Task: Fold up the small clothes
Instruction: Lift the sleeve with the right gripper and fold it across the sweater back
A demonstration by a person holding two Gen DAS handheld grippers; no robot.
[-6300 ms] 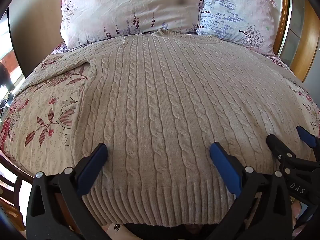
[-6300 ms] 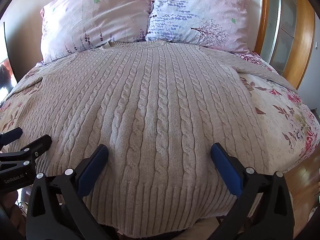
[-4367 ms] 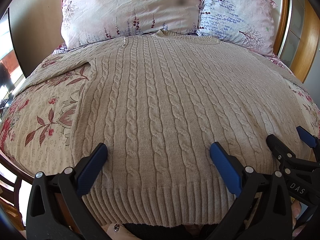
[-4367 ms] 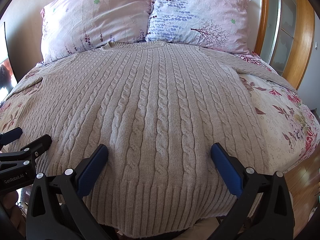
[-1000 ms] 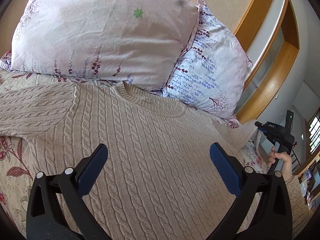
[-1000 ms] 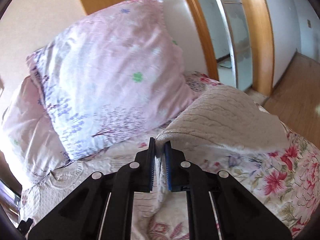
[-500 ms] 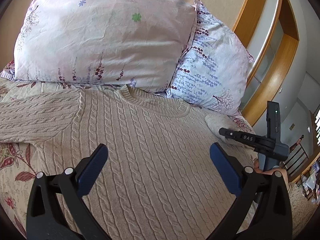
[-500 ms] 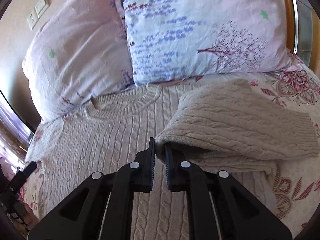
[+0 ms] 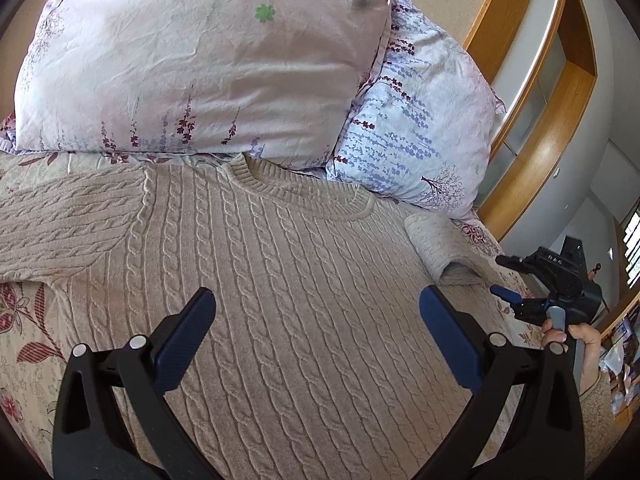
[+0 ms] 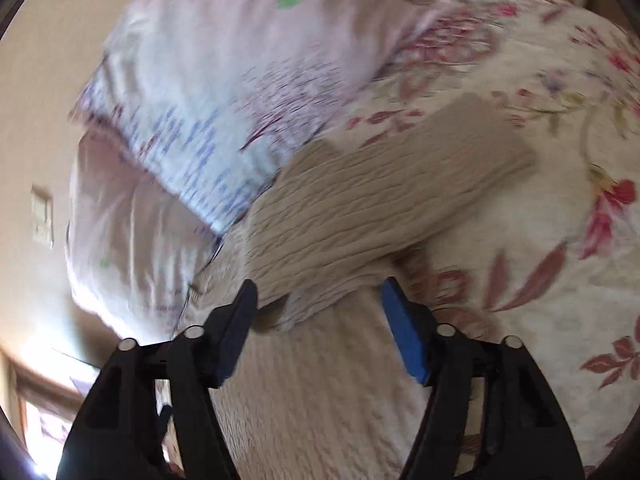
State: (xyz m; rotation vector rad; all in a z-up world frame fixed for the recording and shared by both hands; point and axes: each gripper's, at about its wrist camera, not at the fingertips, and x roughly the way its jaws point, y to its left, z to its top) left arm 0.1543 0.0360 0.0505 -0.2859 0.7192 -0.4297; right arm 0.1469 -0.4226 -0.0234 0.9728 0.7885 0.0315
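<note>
A beige cable-knit sweater (image 9: 280, 280) lies flat on the bed, collar toward the pillows. My left gripper (image 9: 316, 300) hovers open over its chest with nothing between the fingers. The right sleeve (image 9: 436, 240) is folded in and rests at the sweater's right shoulder. In the left wrist view my right gripper (image 9: 496, 274) sits just right of that sleeve, held by a hand (image 9: 576, 336). In the blurred right wrist view the right gripper (image 10: 320, 286) has its jaws opening; the sleeve's (image 10: 360, 208) edge lies between them, and the pads stand clear of it.
Two floral pillows (image 9: 208, 64) (image 9: 416, 136) lean at the head of the bed. The flowered bedspread (image 10: 560, 200) shows on both sides of the sweater. A wooden frame (image 9: 532, 120) rises at the right. A wall socket (image 10: 42, 216) is on the beige wall.
The right gripper swung the sleeve in over the sweater's shoulder, sank and rolled, and its shut jaws have come apart off the sleeve. The left gripper has kept its place, open.
</note>
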